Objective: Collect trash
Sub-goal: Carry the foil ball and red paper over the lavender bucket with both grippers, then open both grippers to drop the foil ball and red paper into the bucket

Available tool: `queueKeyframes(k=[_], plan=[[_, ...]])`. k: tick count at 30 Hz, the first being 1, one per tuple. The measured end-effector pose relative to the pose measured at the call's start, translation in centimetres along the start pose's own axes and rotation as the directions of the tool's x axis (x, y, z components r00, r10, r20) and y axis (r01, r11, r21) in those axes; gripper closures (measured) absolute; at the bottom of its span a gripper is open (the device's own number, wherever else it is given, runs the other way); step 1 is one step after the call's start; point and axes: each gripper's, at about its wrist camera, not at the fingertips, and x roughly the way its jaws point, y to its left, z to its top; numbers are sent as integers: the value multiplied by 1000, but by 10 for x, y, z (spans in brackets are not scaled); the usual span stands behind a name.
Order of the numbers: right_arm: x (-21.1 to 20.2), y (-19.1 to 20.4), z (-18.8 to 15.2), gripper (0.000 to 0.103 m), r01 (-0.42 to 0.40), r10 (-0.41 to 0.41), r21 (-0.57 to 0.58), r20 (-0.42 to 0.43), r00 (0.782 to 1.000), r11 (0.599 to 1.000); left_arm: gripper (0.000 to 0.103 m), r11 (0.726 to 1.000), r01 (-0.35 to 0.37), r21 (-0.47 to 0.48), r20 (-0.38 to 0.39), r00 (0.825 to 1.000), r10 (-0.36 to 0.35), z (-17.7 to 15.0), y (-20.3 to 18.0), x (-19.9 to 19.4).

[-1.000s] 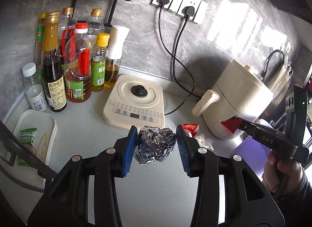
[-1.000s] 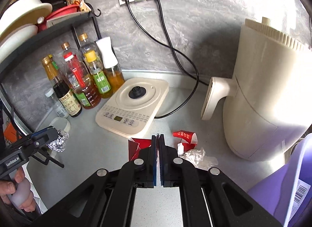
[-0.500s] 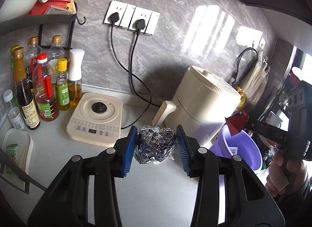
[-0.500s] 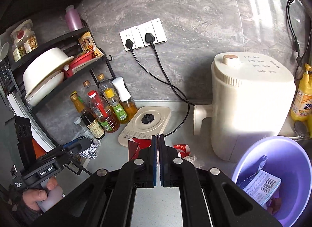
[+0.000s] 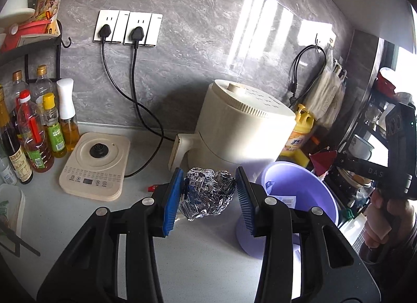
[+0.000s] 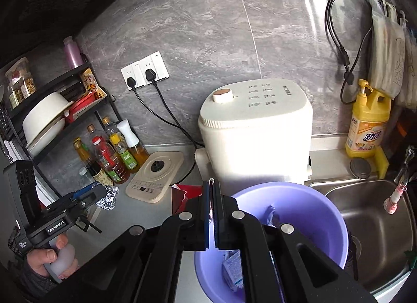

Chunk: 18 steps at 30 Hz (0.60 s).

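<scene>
The left gripper (image 5: 208, 196) points forward and somewhat downward, its blue-padded fingers (image 5: 170, 198) set partly apart and pressed on either side of a crumpled foil ball (image 5: 207, 195) carried clear of the surface. The left hand (image 6: 52, 258) wraps around the handle, low at the near left. The right gripper (image 6: 211, 198) also tilts downward, jaws closed tight on a red wrapper (image 6: 186, 193) that sticks out to the left of the fingers. The right hand (image 5: 385, 222) grips its handle at the near right, a dark sleeve at the wrist.
</scene>
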Motion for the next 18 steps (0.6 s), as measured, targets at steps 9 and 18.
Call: queueKeyframes(k=[9,18], plan=[[-14,-34,-9,99,-16,16,-7,2,1000,1000,62,1000,30,-4,39,999,-30,-1,-49,8],[-29,-54,-16,96,-50,50,-2,-2,999,999,62,997,81,-2,27,996,-81,-13,-90,26]])
